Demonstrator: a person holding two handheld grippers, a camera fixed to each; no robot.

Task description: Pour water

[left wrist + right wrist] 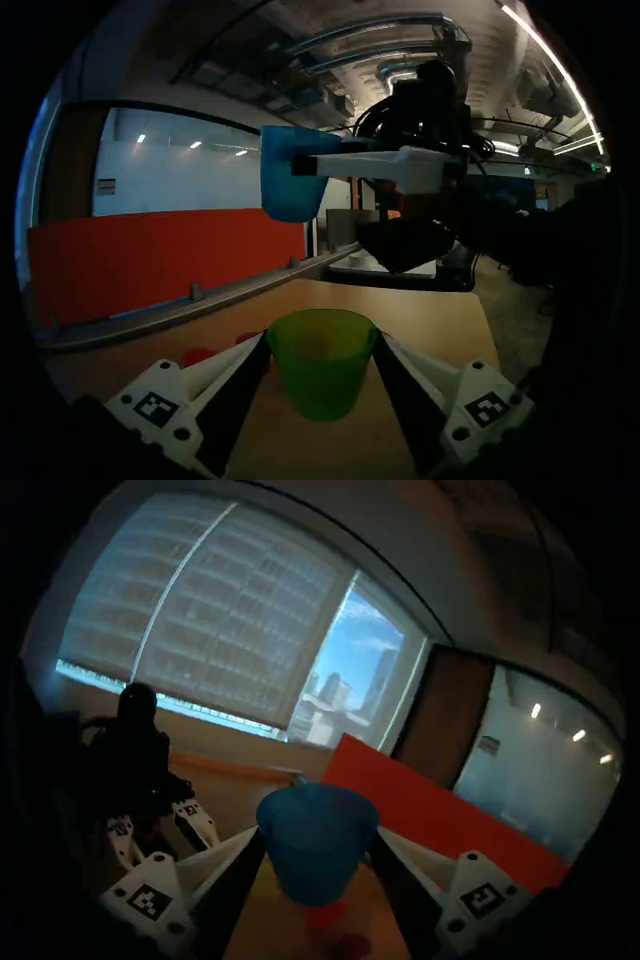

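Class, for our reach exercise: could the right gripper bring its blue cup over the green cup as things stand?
Probably yes: the right gripper holds the blue cup in open air above the green cup, nothing visible between them.

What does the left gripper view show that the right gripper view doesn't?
Left gripper view: a green cup gripped by the left claw, with ceiling pipes and light strips overhead. Right gripper view: a big window with city towers outside. Both: the blue cup held in the right claw, and the red panel behind.
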